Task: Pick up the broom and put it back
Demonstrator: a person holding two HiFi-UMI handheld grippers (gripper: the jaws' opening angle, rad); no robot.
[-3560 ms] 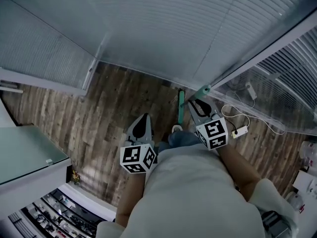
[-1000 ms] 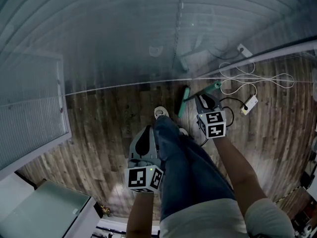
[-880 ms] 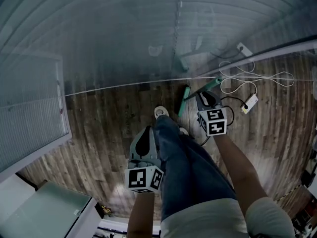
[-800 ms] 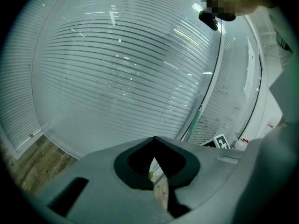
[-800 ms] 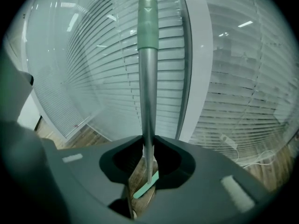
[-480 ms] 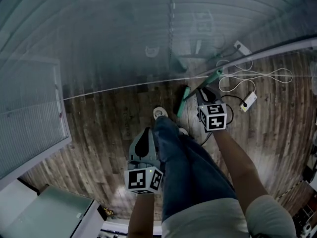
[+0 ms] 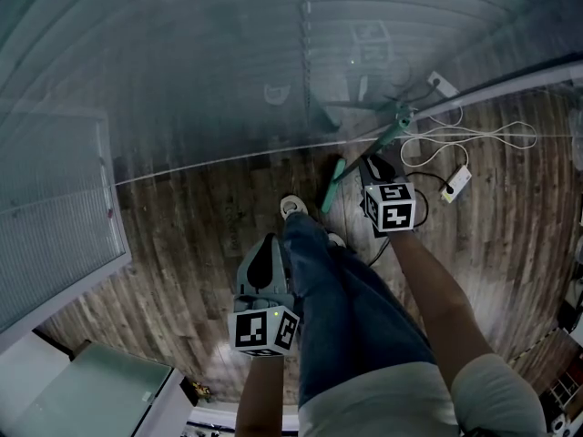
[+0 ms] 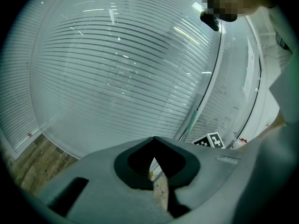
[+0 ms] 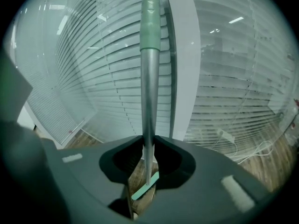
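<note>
The broom has a silver handle [image 9: 148, 101] with a green grip [image 9: 150, 17] at its top and a green head [image 7: 334, 182] on the wooden floor. My right gripper [image 7: 370, 166] is shut on the handle, which passes between its jaw tips [image 9: 148, 143] and rises toward the blinds. The head [image 9: 145, 186] shows below the jaws. My left gripper [image 7: 265, 241] hangs at the person's left leg, shut and holding nothing [image 8: 153, 139]. In the left gripper view the green grip [image 8: 193, 118] shows beside the right gripper's marker cube [image 8: 213, 140].
Glass walls with blinds [image 7: 228, 71] and a white frame post [image 7: 510, 85] close the far side. A white cable with a power adapter [image 7: 458, 183] lies on the floor at right. The person's legs and shoe [image 7: 291, 206] stand between the grippers. A pale cabinet [image 7: 91, 390] sits at bottom left.
The right gripper has shifted slightly toward the glass wall with the broom, and the handle's green grip now reaches farther up against the frame. The left gripper has stayed where it was.
</note>
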